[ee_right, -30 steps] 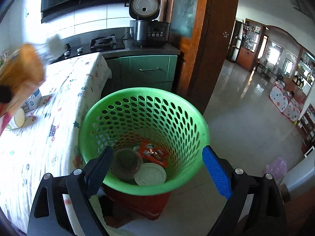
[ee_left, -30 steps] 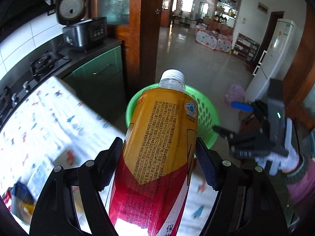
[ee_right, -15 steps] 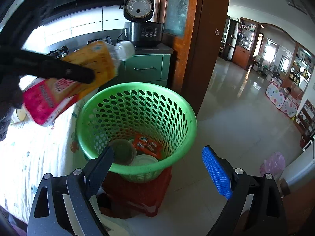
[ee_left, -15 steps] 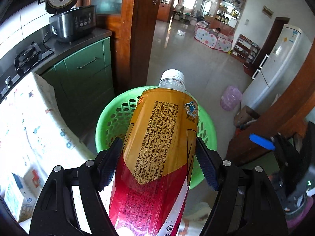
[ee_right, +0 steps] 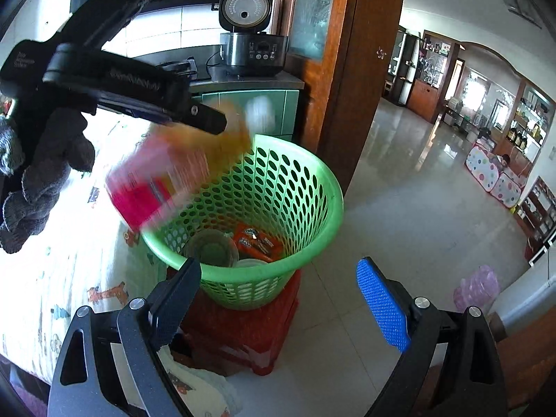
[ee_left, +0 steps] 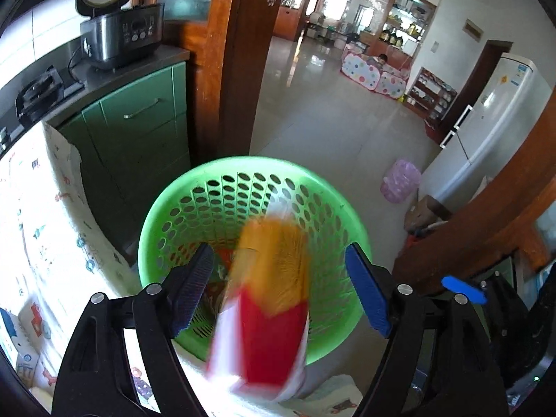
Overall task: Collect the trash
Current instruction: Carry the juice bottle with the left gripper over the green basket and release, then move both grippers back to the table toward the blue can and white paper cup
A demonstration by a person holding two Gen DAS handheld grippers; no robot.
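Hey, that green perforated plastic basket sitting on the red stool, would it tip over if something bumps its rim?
Probably fairly easily. The green perforated plastic basket looks thin-walled and light, and it flares wider at the rim than at its base. It also perches on a small red plastic stool, which raises it. Only a few small bits of trash sit inside, so little seems to weigh it down.

Glossy pale floor [ee_left: 333, 121], green cabinets [ee_left: 139, 118], wooden door frame [ee_left: 239, 52], white fridge [ee_left: 493, 118].
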